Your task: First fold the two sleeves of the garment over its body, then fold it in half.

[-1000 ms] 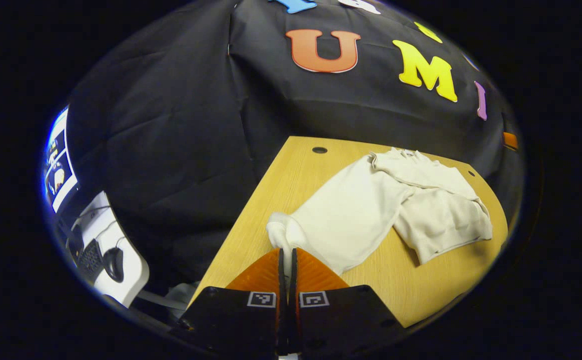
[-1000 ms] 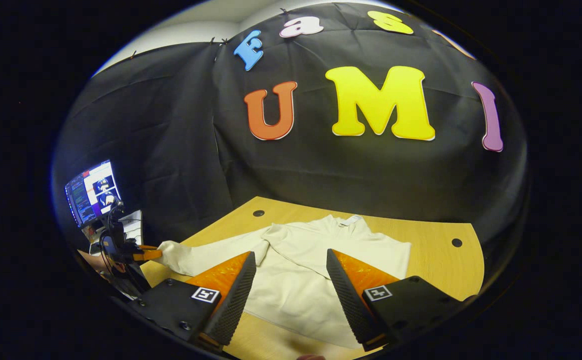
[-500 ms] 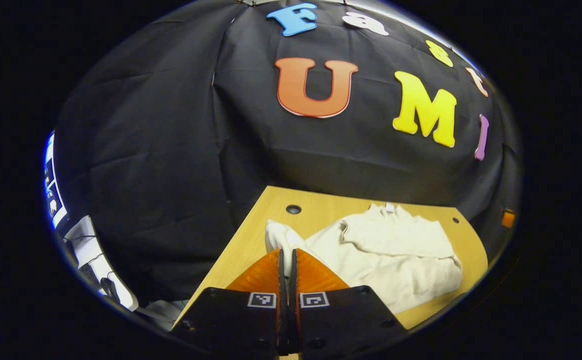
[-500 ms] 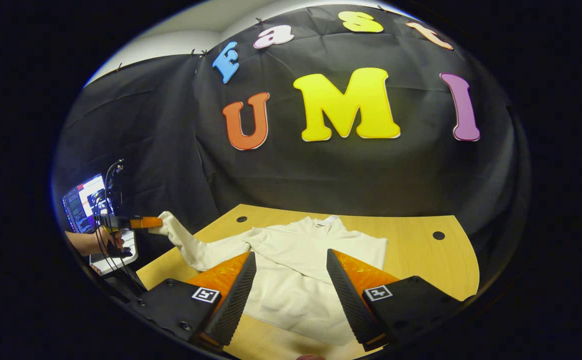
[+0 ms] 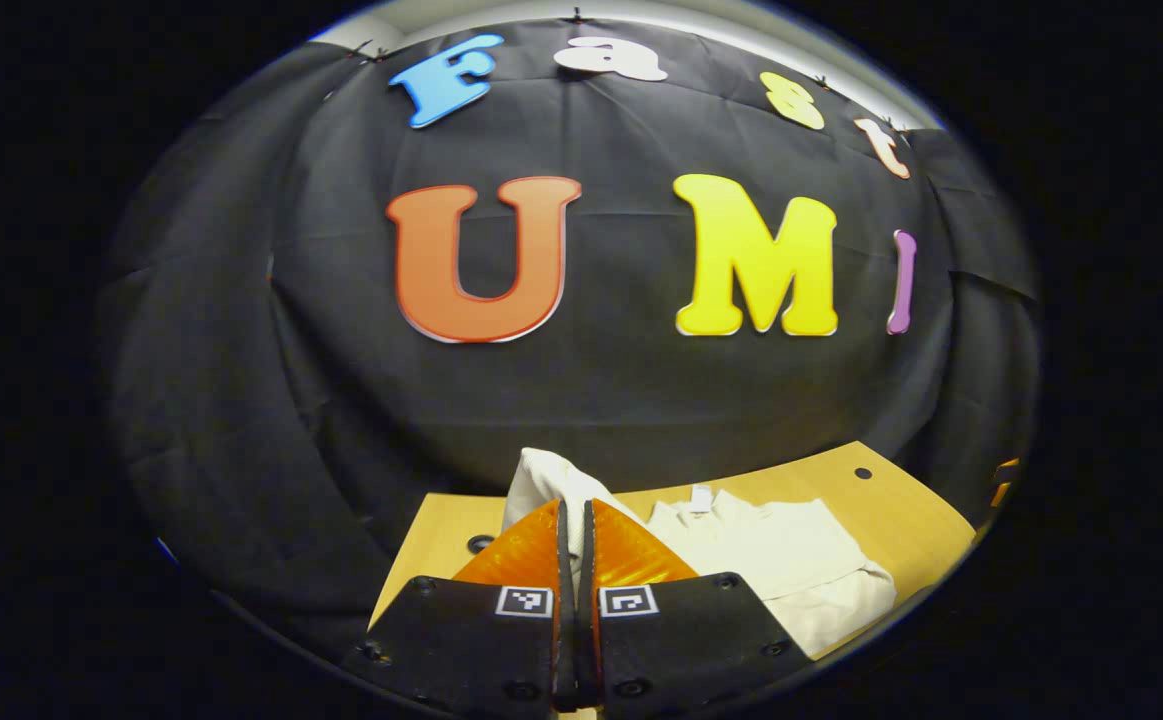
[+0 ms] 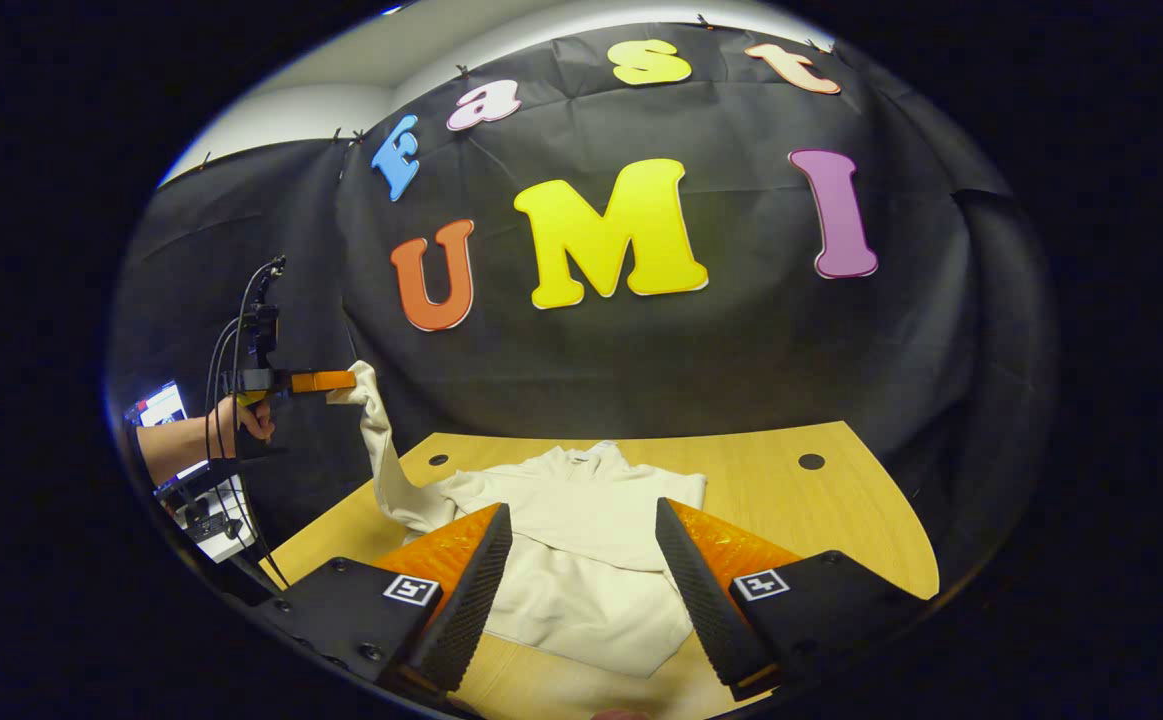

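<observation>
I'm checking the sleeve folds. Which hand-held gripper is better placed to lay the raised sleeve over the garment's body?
Left. The left hand-held gripper is shut on the sleeve cuff, holding it lifted above the table. The right hand-held gripper is open, holding nothing, over the garment's body.

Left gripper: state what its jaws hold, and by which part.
The left gripper is shut on the cream garment's sleeve, pinched at its cuff end and lifted above the table.
</observation>
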A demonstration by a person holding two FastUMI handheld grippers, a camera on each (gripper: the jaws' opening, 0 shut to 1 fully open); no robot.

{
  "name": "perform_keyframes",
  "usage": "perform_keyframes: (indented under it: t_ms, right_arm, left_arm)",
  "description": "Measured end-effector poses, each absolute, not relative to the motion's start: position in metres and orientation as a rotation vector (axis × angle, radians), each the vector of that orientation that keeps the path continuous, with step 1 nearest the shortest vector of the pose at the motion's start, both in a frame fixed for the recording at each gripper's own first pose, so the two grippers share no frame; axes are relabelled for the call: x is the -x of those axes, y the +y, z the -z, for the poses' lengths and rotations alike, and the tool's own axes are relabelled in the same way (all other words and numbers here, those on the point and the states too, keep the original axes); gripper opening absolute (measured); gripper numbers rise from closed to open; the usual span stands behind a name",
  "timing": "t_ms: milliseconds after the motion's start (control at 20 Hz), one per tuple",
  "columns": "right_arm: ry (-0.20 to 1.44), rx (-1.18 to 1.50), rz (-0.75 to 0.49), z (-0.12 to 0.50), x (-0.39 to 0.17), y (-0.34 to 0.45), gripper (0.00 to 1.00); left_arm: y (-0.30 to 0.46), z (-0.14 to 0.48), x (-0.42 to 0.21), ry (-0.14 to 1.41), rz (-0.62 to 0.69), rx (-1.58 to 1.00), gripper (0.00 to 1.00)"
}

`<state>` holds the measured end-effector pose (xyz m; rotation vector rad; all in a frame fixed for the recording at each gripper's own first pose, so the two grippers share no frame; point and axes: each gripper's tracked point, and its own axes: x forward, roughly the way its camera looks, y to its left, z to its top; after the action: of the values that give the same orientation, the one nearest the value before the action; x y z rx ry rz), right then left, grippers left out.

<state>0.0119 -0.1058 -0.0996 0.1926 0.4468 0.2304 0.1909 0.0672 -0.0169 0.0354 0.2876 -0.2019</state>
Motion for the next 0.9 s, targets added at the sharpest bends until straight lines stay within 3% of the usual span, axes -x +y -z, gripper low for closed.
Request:
perform_keyframes:
  t_ms: [400, 900]
  right_arm:
    - [0.448, -0.246, -0.038, 0.112, 0.032, -0.193, 0.91]
    - [0.491, -0.264, 0.131, 0.123, 0.079, -0.254, 0.91]
  left_arm:
    - [-0.114, 0.012, -0.228, 0.26, 0.511, -0.129, 0.03]
    - [-0.263, 0.131, -0.213, 0.417, 0.761, -0.217, 0.03]
